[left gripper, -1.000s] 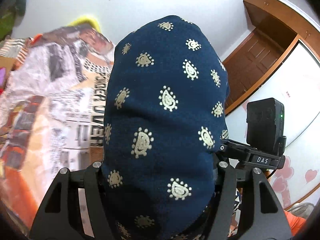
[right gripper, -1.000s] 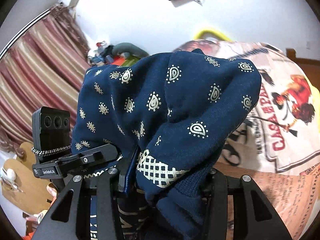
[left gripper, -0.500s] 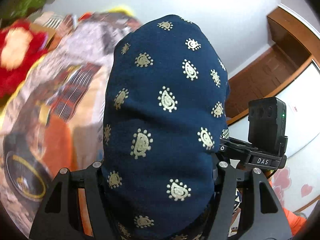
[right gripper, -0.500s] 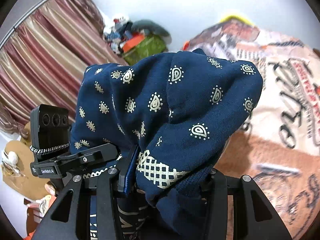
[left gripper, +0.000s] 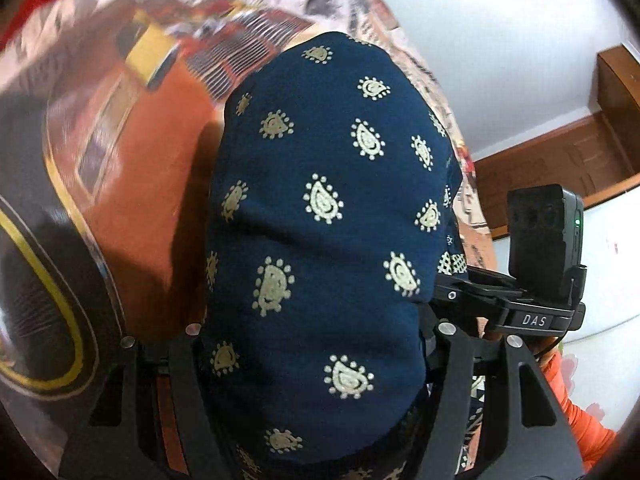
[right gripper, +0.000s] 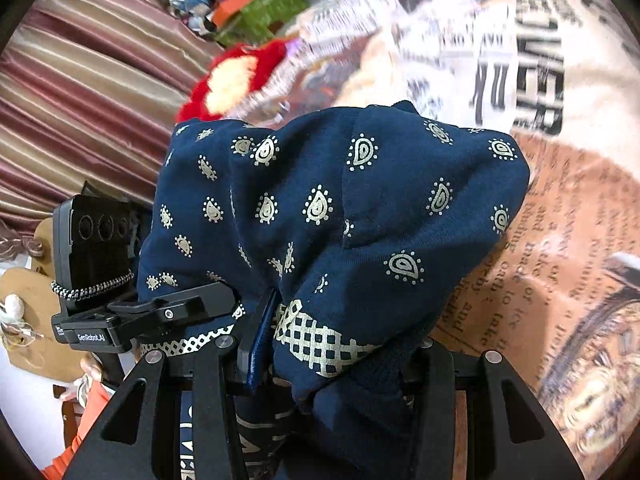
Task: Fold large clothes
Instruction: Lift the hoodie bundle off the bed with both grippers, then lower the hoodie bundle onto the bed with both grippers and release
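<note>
Left wrist view: one navy garment [left gripper: 320, 240] with cream teardrop prints bulges up between the two black fingers of the left gripper [left gripper: 316, 344], which is clamped on a thick wad of it. Right wrist view: the right gripper [right gripper: 316, 364] likewise grips one bunched fold of the same garment [right gripper: 340, 216], its checked hem band draped near the fingers. Below lies one printed bedspread [right gripper: 560, 240]; one red plush toy [right gripper: 236, 76] sits far left by one striped curtain [right gripper: 80, 100].
</note>
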{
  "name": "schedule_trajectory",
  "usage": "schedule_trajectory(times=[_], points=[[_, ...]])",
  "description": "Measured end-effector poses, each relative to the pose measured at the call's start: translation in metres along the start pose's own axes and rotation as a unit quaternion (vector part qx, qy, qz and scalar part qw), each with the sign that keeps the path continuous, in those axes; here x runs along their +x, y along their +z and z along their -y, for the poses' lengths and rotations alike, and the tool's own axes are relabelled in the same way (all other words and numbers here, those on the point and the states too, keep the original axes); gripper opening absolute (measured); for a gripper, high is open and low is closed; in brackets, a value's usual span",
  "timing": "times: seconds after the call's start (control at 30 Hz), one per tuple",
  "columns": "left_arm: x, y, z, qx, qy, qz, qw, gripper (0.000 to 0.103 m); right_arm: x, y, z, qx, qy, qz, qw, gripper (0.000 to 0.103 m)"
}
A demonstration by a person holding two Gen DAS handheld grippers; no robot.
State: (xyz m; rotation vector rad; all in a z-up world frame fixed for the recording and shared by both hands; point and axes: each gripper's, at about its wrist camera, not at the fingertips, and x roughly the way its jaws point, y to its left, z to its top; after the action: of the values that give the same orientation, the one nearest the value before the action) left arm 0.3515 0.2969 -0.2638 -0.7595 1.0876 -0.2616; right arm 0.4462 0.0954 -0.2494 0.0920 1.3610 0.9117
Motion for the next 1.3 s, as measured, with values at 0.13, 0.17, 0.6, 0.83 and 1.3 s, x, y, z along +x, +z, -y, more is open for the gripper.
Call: schedule_trajectory(times=[0.13,0.17,0.6,0.83,1.3], points=[[0.005,-0.003,-0.012,-0.016,-0.01,0.001,0.9998,0.068,0.015,0.003,0.005,-0.001,-0.014,-0.013,1.0,0.048],[0.003,-0.004,-0.011,-0.013,-0.008,0.005,0.9999,0.068,0.016,0.002,0.004,-0.001,-0.015,-0.015,1.0,0.05],[-0.059,-0.031,0.059,0.142,0.217,0.11,0.9596,0.075,-0.061,-0.026,-0.027,-0.085,-0.131,0.046,0.987,0.073],[-0.069,-0.079,0.068,0.164,0.194,0.12,0.9597,0.077,-0.068,-0.062,-0.088,-0.2,-0.145,0.084,0.965,0.09],[-0.044,-0.135,0.051,0.176,0.217,0.086,0.9563,0.093,-0.058,-0.074,-0.014,-0.152,-0.161,-0.003,0.975,0.094]])
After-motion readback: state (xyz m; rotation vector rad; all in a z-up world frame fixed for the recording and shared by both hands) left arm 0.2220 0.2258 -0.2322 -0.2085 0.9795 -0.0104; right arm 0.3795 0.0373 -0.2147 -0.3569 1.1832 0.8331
